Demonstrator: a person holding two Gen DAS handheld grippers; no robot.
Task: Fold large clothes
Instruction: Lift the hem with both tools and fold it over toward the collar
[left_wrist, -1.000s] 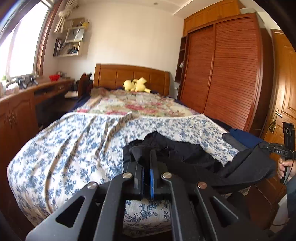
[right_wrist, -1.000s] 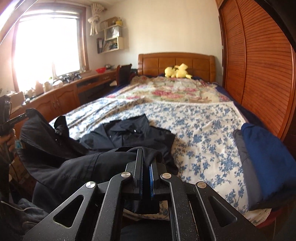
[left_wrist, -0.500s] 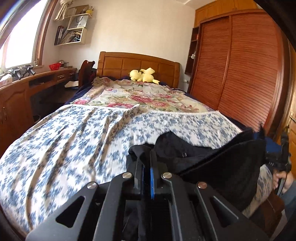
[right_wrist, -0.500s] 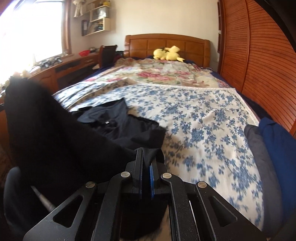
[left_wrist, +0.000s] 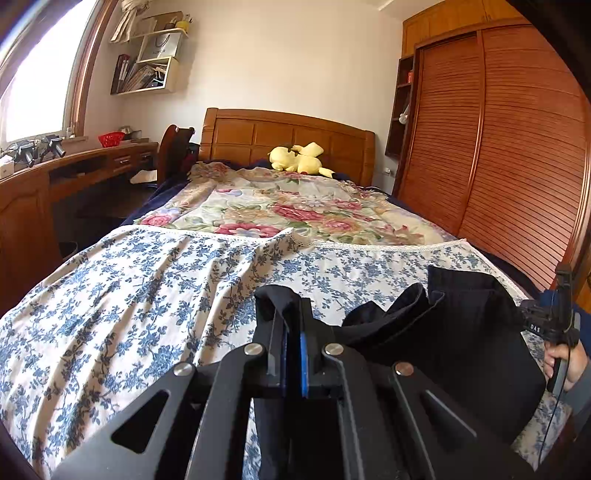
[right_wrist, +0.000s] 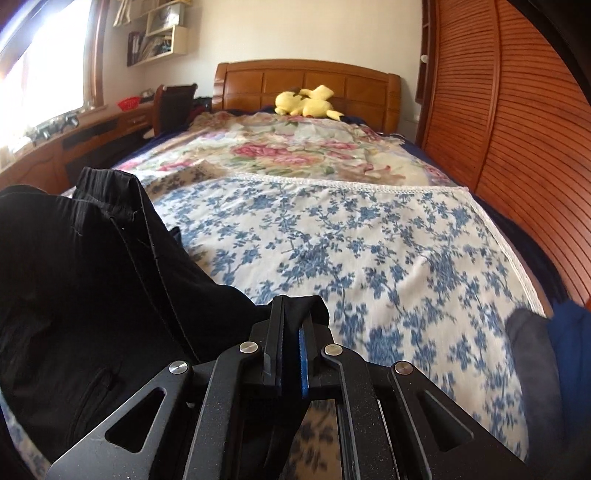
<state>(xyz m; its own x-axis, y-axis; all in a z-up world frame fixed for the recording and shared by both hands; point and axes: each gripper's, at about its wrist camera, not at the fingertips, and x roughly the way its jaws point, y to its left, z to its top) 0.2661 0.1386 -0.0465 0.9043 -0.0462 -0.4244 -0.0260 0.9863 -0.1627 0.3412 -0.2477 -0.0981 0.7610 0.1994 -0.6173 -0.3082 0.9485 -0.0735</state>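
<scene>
Black garment stretched between both tongs over the foot of the bed.

Bed (left_wrist: 147, 295) spread flat with the floral sheet, presumably as folding ground. Garment (left_wrist: 461, 332) hung wide above it, probably trousers, though the fabric is too dark to be sure; now drawn further over the sheet than a second ago, no longer heaped. Folded blue pile (right_wrist: 569, 350) parked at the right edge, out of the way. Left tongs (left_wrist: 291, 354) pinched shut on one edge, right tongs (right_wrist: 291, 354) likewise on another, keeping the cloth taut.
</scene>
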